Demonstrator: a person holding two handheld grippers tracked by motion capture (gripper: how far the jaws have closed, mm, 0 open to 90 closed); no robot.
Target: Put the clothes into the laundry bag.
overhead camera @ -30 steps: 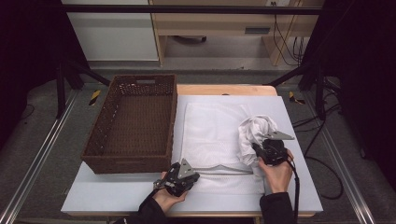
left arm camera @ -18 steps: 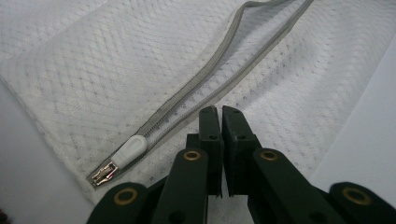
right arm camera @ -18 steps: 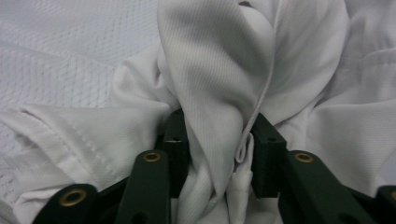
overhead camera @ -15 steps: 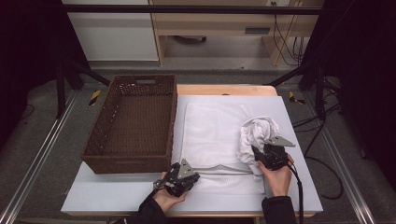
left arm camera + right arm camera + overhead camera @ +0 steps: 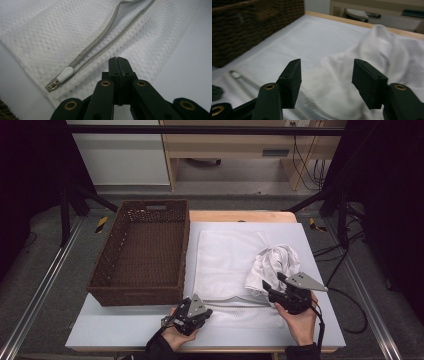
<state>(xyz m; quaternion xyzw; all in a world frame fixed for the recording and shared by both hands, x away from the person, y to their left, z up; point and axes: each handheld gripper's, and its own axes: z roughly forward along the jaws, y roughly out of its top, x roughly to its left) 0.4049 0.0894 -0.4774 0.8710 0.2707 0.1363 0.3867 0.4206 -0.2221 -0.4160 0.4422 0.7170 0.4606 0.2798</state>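
The left gripper [image 5: 119,60] sits with its jaws pressed together, empty, over the near edge of a white mesh laundry bag [image 5: 62,32]; its view shows the bag's zipper [image 5: 60,78] half open just left of the tips. The right gripper [image 5: 325,75], jaws apart and just opening, holds nothing, with one crumpled white cloth [image 5: 367,57] lying on the bag just ahead. From above, one brown wicker basket [image 5: 142,251] stands empty on the desk [image 5: 115,330], beyond the left gripper.

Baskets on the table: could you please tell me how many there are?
1. The brown wicker basket sits on the table's left half, beside the white mesh bag. It also appears in the right gripper view. None seem hidden.
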